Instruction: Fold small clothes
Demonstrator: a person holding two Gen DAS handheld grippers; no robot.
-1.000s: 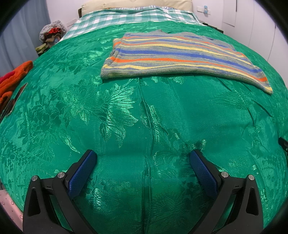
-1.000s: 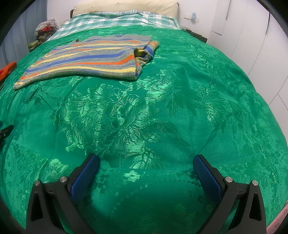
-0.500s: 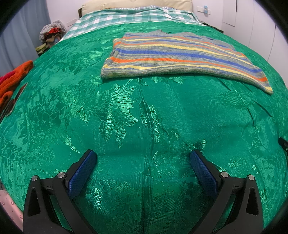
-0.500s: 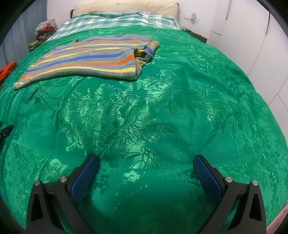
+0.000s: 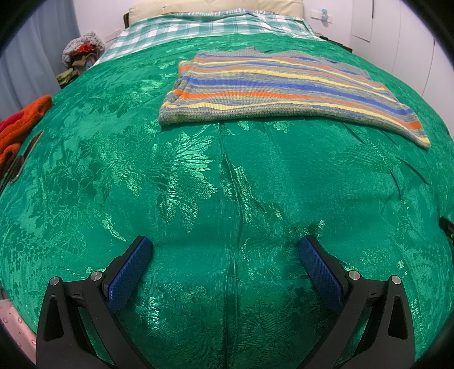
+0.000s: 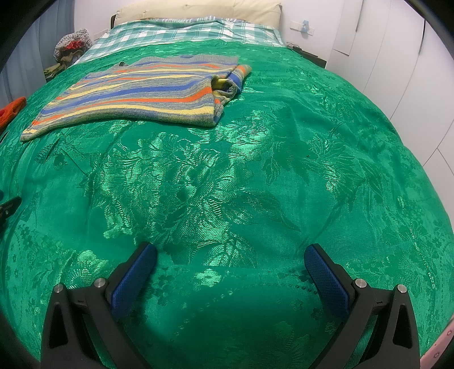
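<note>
A striped knit sweater [image 5: 283, 90] in grey, blue, orange and yellow lies folded flat on the green floral bedspread [image 5: 198, 184], far up the bed. In the right wrist view the same sweater [image 6: 142, 93] sits at upper left, a sleeve bunched at its right end. My left gripper [image 5: 224, 247] is open near the foot of the bed, well short of the sweater, nothing between its blue pads. My right gripper [image 6: 229, 252] is open too, low over bare bedspread [image 6: 283, 184], far from the garment.
Orange and red clothes [image 5: 20, 127] lie at the bed's left edge. A heap of clothing [image 5: 79, 56] sits by the wall at far left. A checked sheet [image 5: 204, 25] and cream pillow [image 5: 215, 7] are at the head. White cupboard doors [image 6: 411, 71] line the right side.
</note>
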